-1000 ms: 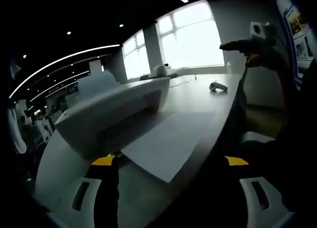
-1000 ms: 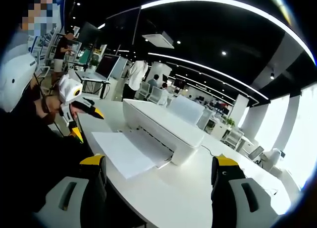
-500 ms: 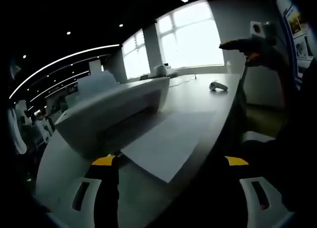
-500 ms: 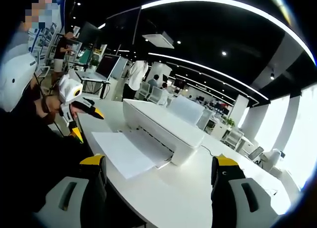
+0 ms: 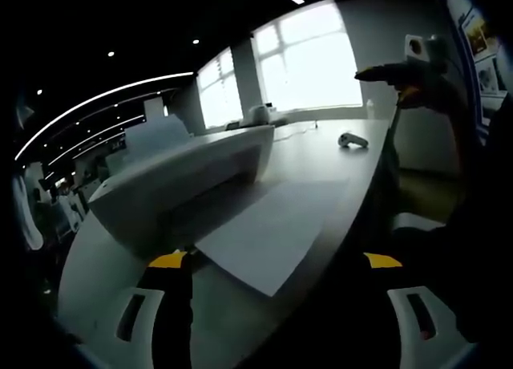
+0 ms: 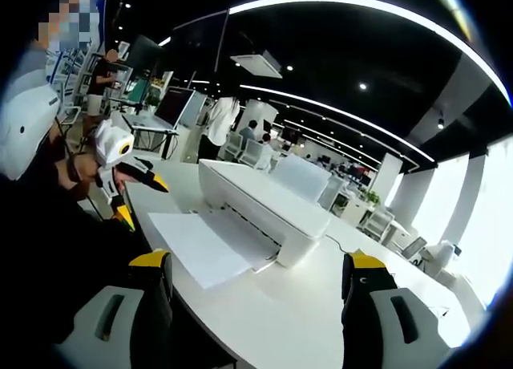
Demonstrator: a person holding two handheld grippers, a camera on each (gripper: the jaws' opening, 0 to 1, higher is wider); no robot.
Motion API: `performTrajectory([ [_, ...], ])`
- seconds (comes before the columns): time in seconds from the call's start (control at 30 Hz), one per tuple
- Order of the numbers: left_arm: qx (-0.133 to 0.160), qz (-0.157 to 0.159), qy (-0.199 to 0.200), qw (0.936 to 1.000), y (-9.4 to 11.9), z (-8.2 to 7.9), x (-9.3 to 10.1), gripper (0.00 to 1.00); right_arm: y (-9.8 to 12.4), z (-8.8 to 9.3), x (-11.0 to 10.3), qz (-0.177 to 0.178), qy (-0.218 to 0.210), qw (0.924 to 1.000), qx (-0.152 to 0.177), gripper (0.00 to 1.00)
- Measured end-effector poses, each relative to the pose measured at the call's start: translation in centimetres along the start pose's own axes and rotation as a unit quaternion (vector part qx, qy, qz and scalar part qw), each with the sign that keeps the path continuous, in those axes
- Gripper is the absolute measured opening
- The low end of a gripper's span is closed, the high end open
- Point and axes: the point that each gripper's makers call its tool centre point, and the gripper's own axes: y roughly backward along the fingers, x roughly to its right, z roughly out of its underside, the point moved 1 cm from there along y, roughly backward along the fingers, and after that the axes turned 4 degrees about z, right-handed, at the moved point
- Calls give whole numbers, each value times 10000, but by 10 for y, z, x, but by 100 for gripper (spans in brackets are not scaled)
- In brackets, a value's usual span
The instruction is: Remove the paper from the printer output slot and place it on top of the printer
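Note:
A white printer [image 6: 260, 208] stands on a long white table [image 6: 304, 313], with a sheet of paper [image 6: 200, 245] lying out of its output slot toward the table's edge. In the left gripper view the same printer [image 5: 180, 180] and paper [image 5: 276, 225] appear closer. My left gripper [image 5: 276, 305] is open, its yellow-tipped jaws spread wide just before the paper's near corner. My right gripper [image 6: 256, 293] is open too, held back from the table edge with nothing between its jaws. From the right gripper view the left gripper [image 6: 128, 176] shows at the left, beside the paper.
A small white device [image 5: 353, 139] lies further along the table. The other gripper [image 5: 405, 72] is raised at the upper right of the left gripper view. People stand among desks, monitors and chairs [image 6: 220, 128] behind the printer. Bright windows [image 5: 309, 60] line the far wall.

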Motion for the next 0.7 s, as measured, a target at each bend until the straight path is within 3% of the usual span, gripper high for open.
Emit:
performTrajectory([
  [0.7,-17,-62,-50,10000,1,2,-12,88,-2,0,-1,-27,1,10000,-9,82],
])
